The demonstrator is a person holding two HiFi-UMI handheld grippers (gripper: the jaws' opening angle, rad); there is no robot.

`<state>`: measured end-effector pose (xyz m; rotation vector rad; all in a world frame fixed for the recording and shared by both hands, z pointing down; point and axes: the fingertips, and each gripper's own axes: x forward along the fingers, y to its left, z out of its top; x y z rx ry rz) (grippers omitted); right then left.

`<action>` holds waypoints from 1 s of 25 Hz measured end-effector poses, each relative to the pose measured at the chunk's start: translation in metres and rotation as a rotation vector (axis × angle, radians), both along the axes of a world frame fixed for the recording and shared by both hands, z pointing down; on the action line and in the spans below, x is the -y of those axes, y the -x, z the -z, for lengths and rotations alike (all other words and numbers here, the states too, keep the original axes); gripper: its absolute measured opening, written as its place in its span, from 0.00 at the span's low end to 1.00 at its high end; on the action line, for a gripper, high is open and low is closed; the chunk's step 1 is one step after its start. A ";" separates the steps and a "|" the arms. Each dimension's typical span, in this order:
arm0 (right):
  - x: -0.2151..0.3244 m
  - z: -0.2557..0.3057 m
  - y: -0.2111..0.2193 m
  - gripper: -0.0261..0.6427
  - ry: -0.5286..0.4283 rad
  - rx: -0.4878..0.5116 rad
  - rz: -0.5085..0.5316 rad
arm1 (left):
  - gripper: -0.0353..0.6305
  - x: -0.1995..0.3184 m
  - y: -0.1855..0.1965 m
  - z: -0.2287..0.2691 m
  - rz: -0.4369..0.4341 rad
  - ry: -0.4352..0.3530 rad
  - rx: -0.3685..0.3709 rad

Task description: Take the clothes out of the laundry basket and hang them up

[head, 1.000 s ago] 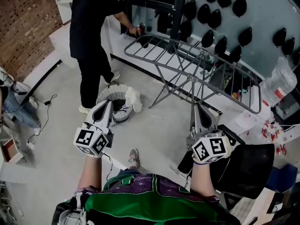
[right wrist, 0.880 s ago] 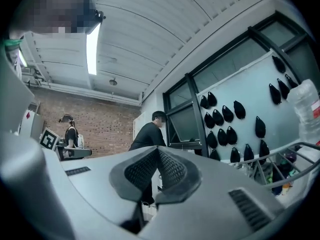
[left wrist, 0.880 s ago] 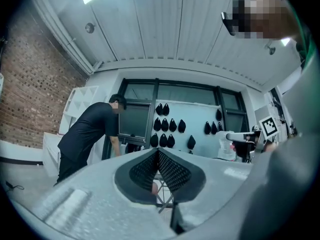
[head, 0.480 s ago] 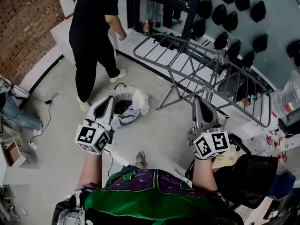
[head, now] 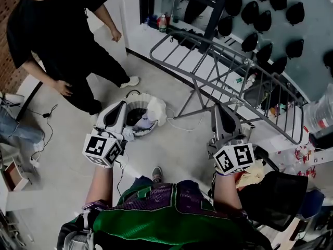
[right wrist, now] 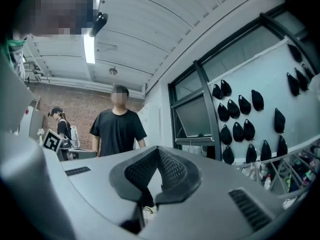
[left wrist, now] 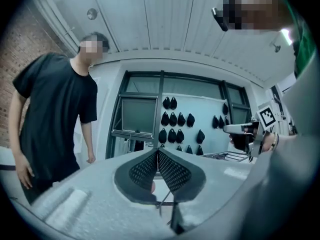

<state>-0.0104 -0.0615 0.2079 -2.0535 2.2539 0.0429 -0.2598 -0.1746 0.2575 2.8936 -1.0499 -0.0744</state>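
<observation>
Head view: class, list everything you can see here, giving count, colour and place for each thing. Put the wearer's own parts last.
laundry basket: one, white rim and dark inside, on the floor at centre
clothes: a few, mostly white, in the basket and over its rim
drying rack: one, grey metal, unfolded, nothing hung on it, right of the basket
bystander: one, dressed in black, upper left
pouches: many, black, on the pale wall at upper right
jersey: one, green and purple, on the wearer, bottom edge
left hand-held gripper: one, grey, shut and empty, over the basket's near side
right hand-held gripper: one, grey, shut and empty, before the rack
</observation>
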 end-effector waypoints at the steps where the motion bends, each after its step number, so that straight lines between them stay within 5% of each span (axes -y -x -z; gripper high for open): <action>1: 0.005 -0.001 -0.002 0.04 0.006 0.001 0.000 | 0.08 0.004 -0.002 0.000 -0.001 0.002 0.000; 12: 0.051 -0.009 -0.012 0.04 -0.006 0.024 0.084 | 0.09 0.025 -0.023 -0.008 0.018 0.010 -0.002; 17: 0.082 -0.003 -0.006 0.04 -0.024 0.015 0.167 | 0.36 0.034 -0.031 -0.001 0.003 -0.007 -0.017; 25: 0.120 -0.016 0.011 0.04 -0.003 0.014 0.287 | 0.38 0.054 -0.025 -0.031 0.065 -0.009 0.069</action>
